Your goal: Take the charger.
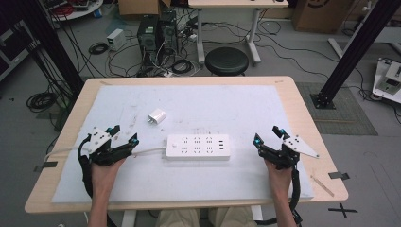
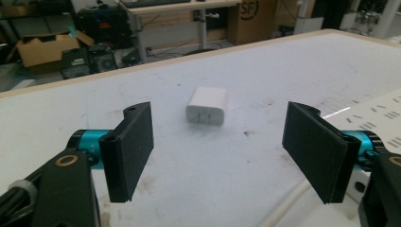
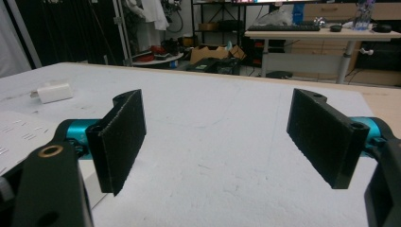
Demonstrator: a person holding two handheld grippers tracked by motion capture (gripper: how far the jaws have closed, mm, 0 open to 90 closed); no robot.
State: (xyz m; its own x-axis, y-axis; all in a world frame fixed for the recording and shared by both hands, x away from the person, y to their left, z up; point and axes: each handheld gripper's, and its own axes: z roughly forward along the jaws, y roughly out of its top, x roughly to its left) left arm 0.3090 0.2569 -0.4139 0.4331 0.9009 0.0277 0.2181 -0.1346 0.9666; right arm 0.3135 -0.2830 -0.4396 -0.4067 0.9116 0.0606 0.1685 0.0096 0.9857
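A white power strip [image 1: 198, 147] lies across the middle of the table, its cord [image 1: 149, 152] running off to the left. A small white plug-in charger [image 1: 157, 116] lies behind it, to the left; the same charger [image 2: 207, 106] is straight ahead between the left jaws. My left gripper [image 1: 124, 135] rests open at the strip's left end with nothing between its jaws. My right gripper [image 1: 268, 135] rests open to the right of the strip, also holding nothing. From the right gripper view the strip's corner [image 3: 21, 130] and the charger [image 3: 54, 92] are at the left.
A white mat [image 1: 236, 104] covers most of the wooden table [image 1: 302, 109]. A black stool [image 1: 227, 60] stands just past the far edge, among cables and computer cases on the floor. Black frame posts [image 1: 359, 42] stand at both sides.
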